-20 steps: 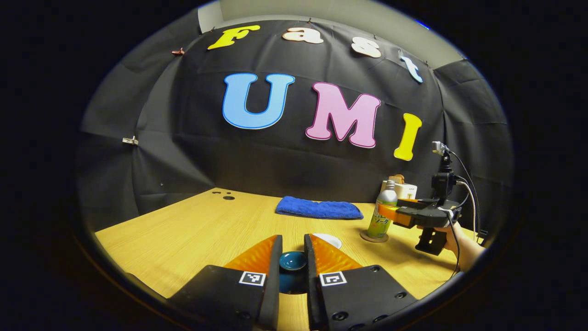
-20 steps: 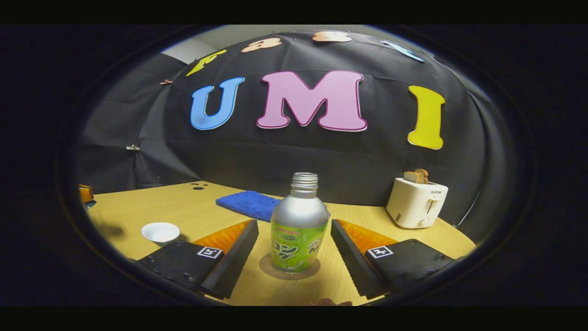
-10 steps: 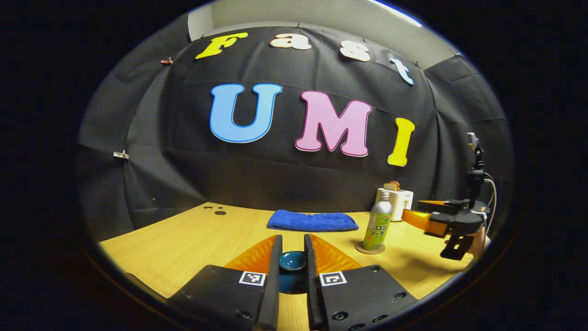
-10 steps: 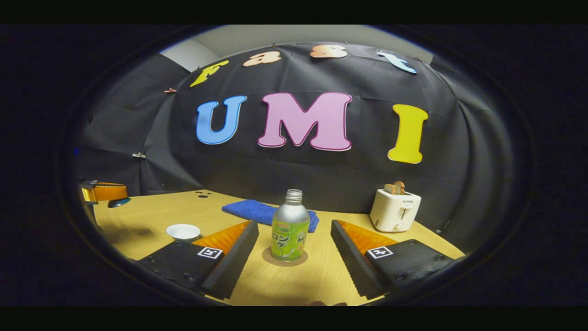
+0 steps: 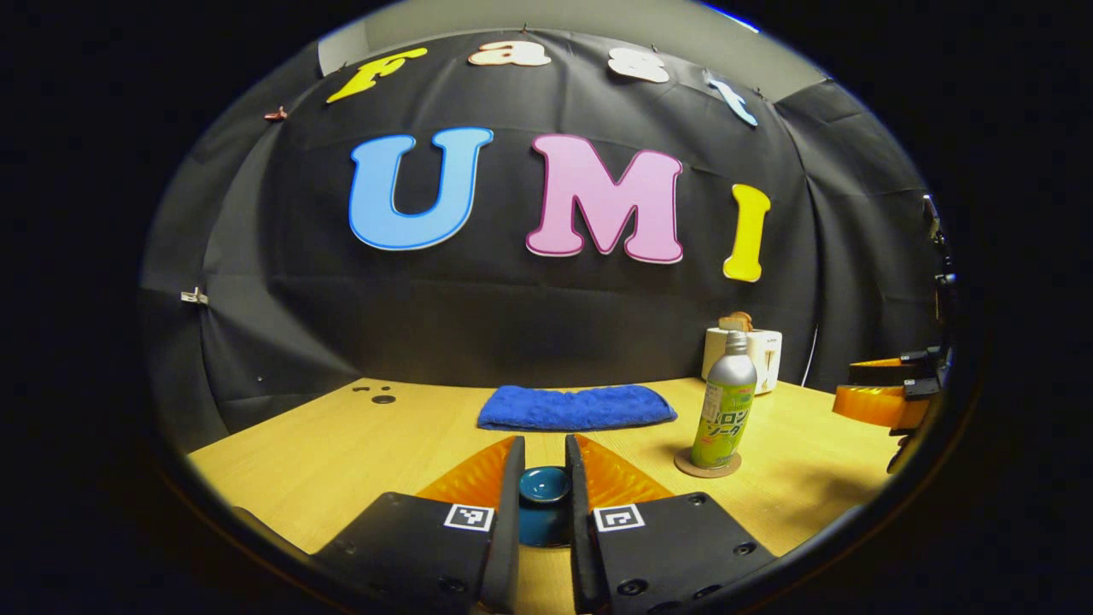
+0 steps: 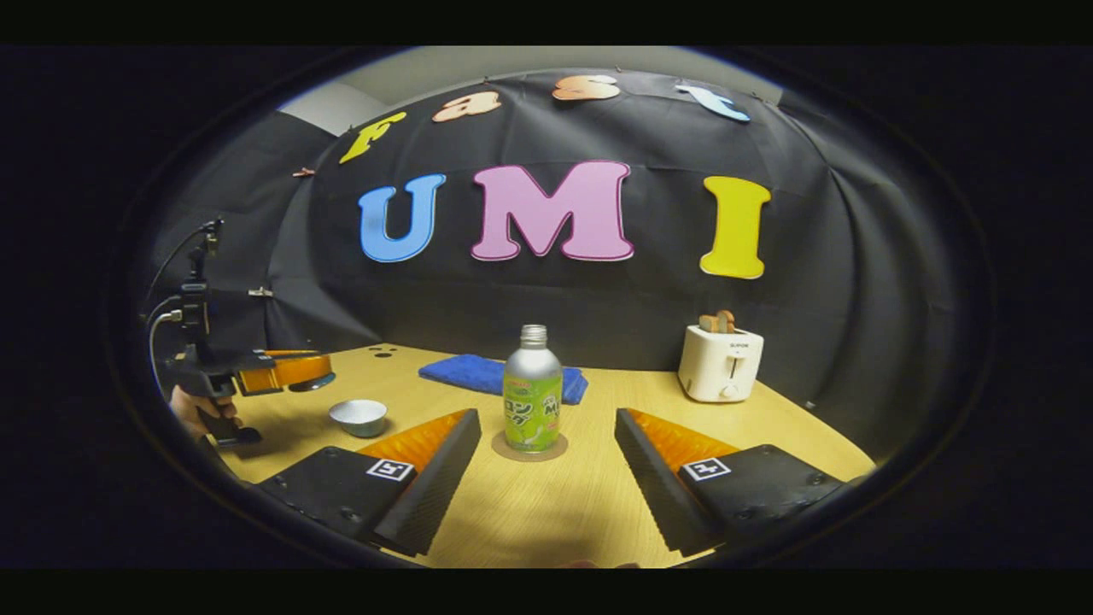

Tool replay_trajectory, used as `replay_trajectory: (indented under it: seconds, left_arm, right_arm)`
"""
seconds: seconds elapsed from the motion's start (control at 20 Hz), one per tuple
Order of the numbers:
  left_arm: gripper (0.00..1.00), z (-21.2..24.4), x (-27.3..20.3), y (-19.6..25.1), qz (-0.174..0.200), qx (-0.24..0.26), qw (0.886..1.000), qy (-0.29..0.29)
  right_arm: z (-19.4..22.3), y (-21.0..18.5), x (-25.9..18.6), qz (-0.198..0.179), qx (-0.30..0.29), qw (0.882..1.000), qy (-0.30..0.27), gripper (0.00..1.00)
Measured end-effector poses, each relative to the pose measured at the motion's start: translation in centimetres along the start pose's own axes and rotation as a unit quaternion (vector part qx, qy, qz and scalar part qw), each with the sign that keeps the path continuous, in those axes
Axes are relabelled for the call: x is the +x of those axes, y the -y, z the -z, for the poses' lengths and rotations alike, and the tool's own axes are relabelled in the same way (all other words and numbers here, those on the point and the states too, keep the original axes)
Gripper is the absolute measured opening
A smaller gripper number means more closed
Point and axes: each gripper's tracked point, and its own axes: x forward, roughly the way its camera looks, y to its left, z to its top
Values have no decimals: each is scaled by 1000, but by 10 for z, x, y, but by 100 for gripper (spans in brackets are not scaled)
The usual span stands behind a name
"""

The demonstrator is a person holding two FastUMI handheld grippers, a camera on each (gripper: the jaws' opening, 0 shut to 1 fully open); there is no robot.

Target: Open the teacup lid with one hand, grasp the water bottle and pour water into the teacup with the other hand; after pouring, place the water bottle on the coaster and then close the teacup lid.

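The teacup lid (image 5: 544,487), dark teal, is clamped between the two fingers of the left gripper (image 5: 544,465), both pressing on its edges. In the right gripper view that gripper (image 6: 299,371) sits raised above the table (image 6: 555,512), and the open teacup (image 6: 359,416) stands below and just to the right of its tips. The water bottle (image 6: 532,399) stands upright and uncapped on the round coaster (image 6: 529,447), ahead of the right gripper (image 6: 546,444), whose jaws are spread wide with nothing between them. Beyond the bottle lies a folded blue towel (image 6: 491,376); a white toaster (image 6: 720,363) stands off to the right.
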Motion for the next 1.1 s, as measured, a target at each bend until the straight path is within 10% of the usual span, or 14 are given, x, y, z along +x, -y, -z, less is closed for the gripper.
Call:
replay_trajectory:
  seconds: [1.1]
  left_arm:
    - [32, 49, 43, 24, -7, 31, 996, -87]
  right_arm:
    - [20, -10, 2, -36, 51, 998, 8, 100]
